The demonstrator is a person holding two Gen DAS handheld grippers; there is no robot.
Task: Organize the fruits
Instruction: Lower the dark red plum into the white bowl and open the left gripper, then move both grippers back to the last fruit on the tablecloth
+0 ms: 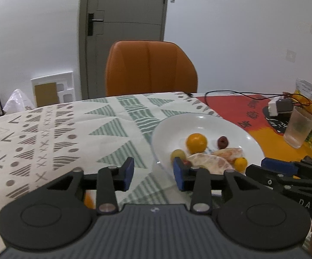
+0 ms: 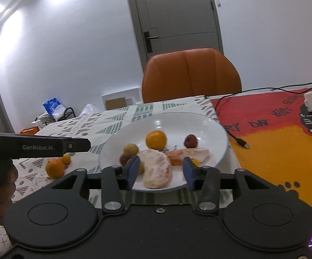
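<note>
A white plate holds an orange, a dark red fruit, a yellow-green fruit, a reddish fruit and peeled citrus pieces. The plate and orange also show in the left wrist view. Two small oranges lie on the cloth left of the plate. My right gripper is open and empty above the plate's near edge. My left gripper is open and empty, left of the plate; it shows from the side in the right wrist view.
An orange chair stands behind the table. A black cable lies on the red and orange mat. A frosted cup, a white adapter and packets stand at the right. The patterned cloth covers the left.
</note>
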